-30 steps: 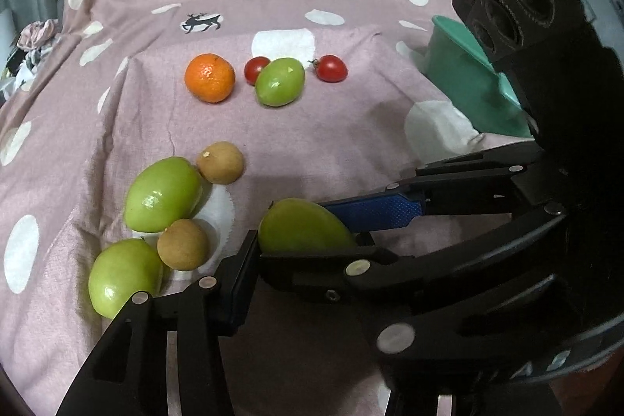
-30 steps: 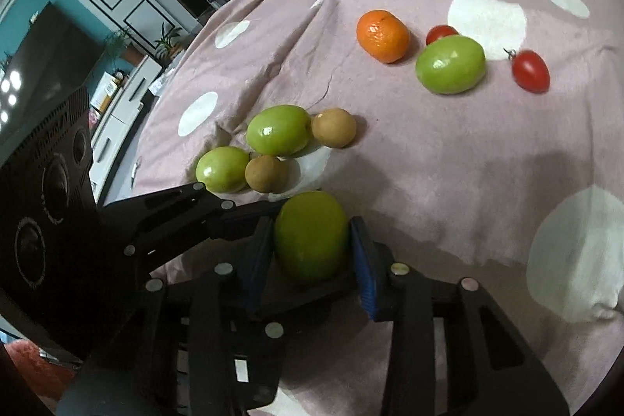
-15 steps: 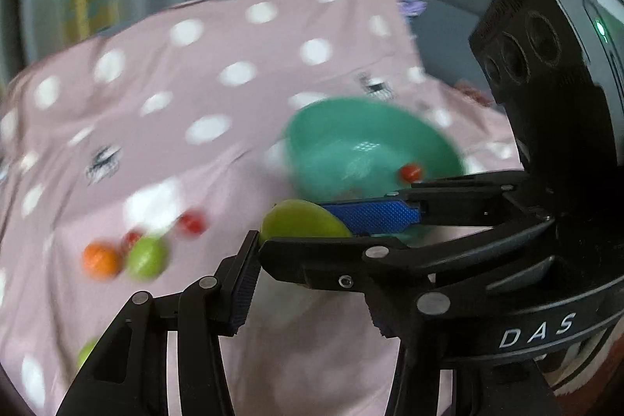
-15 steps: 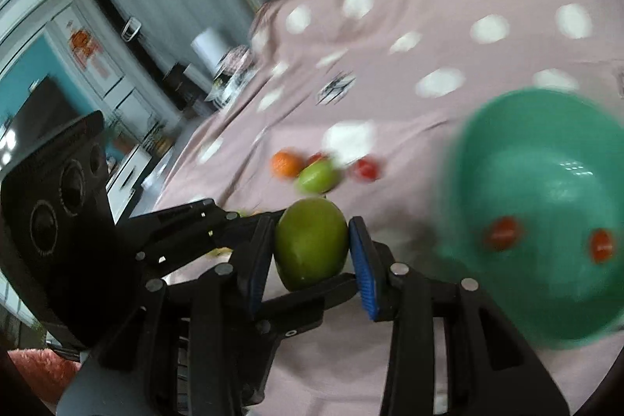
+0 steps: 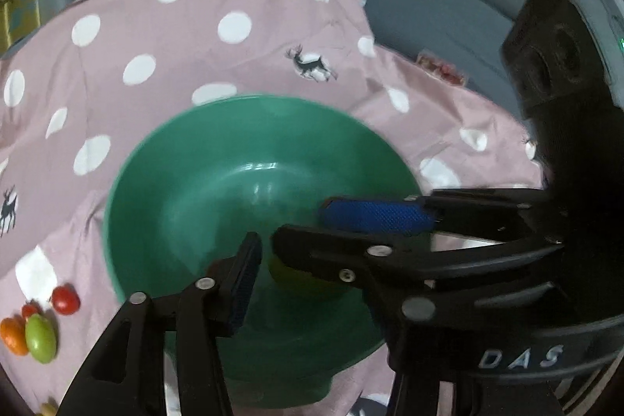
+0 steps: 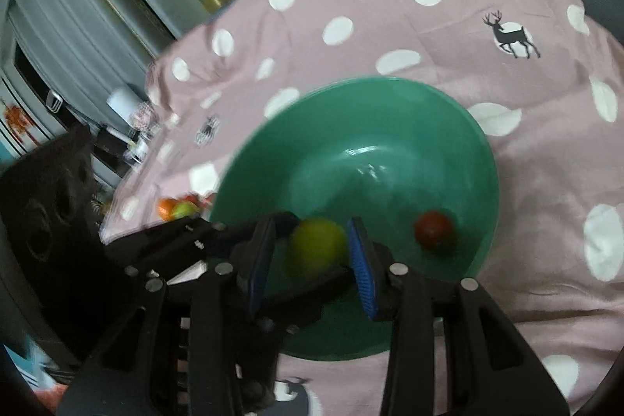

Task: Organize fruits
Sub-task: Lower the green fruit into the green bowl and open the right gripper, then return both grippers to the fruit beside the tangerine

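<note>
Two tools: both hang over the green bowl (image 5: 187,190), crossed one over the other above its hollow.
Right tool (image 6: 312,240): its jaws have just been opening; the green fruit (image 6: 318,246) sits between the blue pads (image 6: 360,271), blurred, with a gap showing beside the left pad, so the jaws stand apart and do not clamp it.
Left tool (image 5: 312,240): its jaws have also just been opening; the one finger (image 5: 245,279) that shows stands clear of the green fruit, with bowl visible in between. Its other finger is hidden behind the right tool.
Green fruit, place: low inside the bowl, near the front wall; whether it touches the bottom I cannot tell.
Bowl contents: one cherry tomato (image 6: 433,231) lies to the right of the green fruit.
Bowl, place: upright on the pink dotted cloth (image 5: 156,26).
Outside the bowl: an orange (image 5: 13,336), a smaller green fruit (image 5: 40,338) touching it, and two red tomatoes (image 5: 65,300) just beside them, all on the cloth well to the bowl's left.
Background: grey sofa (image 5: 429,6) beyond the cloth.
</note>
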### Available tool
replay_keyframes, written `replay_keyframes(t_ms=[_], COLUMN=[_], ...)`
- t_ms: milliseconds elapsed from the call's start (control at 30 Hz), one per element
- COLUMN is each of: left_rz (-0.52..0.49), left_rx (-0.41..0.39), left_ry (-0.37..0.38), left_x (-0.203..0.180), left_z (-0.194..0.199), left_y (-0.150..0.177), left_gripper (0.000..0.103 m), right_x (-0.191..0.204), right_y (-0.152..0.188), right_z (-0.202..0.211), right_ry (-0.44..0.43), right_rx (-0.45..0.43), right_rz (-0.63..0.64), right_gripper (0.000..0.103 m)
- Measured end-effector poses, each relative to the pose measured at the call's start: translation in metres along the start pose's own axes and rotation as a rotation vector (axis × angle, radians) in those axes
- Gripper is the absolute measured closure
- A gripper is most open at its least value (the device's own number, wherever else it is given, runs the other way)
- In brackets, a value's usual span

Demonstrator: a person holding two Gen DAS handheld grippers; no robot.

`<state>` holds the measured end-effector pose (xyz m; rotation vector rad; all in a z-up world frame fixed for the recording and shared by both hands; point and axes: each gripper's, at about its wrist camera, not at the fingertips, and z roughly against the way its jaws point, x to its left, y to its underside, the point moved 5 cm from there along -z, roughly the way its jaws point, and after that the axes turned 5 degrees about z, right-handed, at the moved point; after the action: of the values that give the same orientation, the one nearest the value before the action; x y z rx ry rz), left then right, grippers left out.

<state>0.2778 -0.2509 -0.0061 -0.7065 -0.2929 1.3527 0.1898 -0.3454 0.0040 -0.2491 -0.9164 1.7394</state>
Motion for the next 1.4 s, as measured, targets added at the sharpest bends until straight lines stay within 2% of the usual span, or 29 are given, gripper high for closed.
replay_keyframes(t_ms=[67,133,167,200,233,367,533,600,667,733,767,867,1033,1100,1233,1267,1333,1400], left_rz=[0.042,0.081,0.104,0.123,0.149,0.239,0.444,0.501,0.544,0.543,0.524,0.443,0.272,0.306,0.327,0.336,0.347,0.317], left_rx=[0.001,-0.041,-0.079,-0.111,-0.141,-0.144,-0.165,-0.159,-0.147,-0.112,-0.084,-0.043,-0.05,-0.061,-0.082,-0.081,-0.08,-0.081], left_ry=[-0.002,0.018,0.02,0.007,-0.012,-0.093,-0.225,-0.23,-0.221,-0.249,-0.291,-0.363,-0.391,-0.356,-0.289,-0.292,-0.298,-0.287], left_x=[0.009,0.022,0.032,0.042,0.055,0.113,0.199,0.219,0.231,0.237,0.239,0.237,0.224,0.227,0.235,0.238,0.24,0.234], left_z=[0.007,0.025,0.038,0.05,0.065,0.116,0.182,0.194,0.198,0.195,0.192,0.187,0.181,0.18,0.177,0.176,0.176,0.175], left_y=[0.004,0.008,0.011,0.015,0.02,0.057,0.122,0.142,0.163,0.182,0.19,0.204,0.211,0.212,0.215,0.217,0.222,0.224], left_gripper=[0.035,0.017,0.013,0.004,0.001,0.001,0.001,0.001,0.001,0.001,0.001,0.001,0.001,0.001,0.001,0.001,0.001,0.001], right_x=[0.003,0.008,0.012,0.015,0.021,0.059,0.15,0.187,0.215,0.235,0.243,0.256,0.289,0.295,0.303,0.302,0.295,0.29], right_y=[0.003,0.004,0.004,0.003,0.003,0.008,0.029,0.04,0.048,0.048,0.048,0.045,0.047,0.052,0.056,0.058,0.06,0.059], right_z=[0.003,0.013,0.018,0.022,0.026,0.034,0.009,-0.011,-0.033,-0.061,-0.077,-0.101,-0.129,-0.135,-0.149,-0.153,-0.158,-0.155], right_ry=[0.003,-0.042,-0.047,-0.047,-0.05,-0.095,-0.223,-0.262,-0.313,-0.388,-0.45,-0.563,-0.577,-0.631,-0.664,-0.669,-0.624,-0.55], right_rx=[0.003,-0.031,-0.052,-0.07,-0.083,-0.096,-0.038,-0.009,0.025,0.118,0.183,0.258,0.305,0.337,0.376,0.391,0.407,0.384], right_rz=[0.019,0.032,0.042,0.054,0.07,0.165,0.387,0.477,0.498,0.421,0.342,0.178,0.166,0.123,0.094,0.089,0.094,0.159], right_gripper=[0.043,0.006,0.001,0.0,0.0,0.0,0.0,0.0,0.0,0.0,0.0,0.0,0.001,0.004,0.008,0.008,0.008,0.008])
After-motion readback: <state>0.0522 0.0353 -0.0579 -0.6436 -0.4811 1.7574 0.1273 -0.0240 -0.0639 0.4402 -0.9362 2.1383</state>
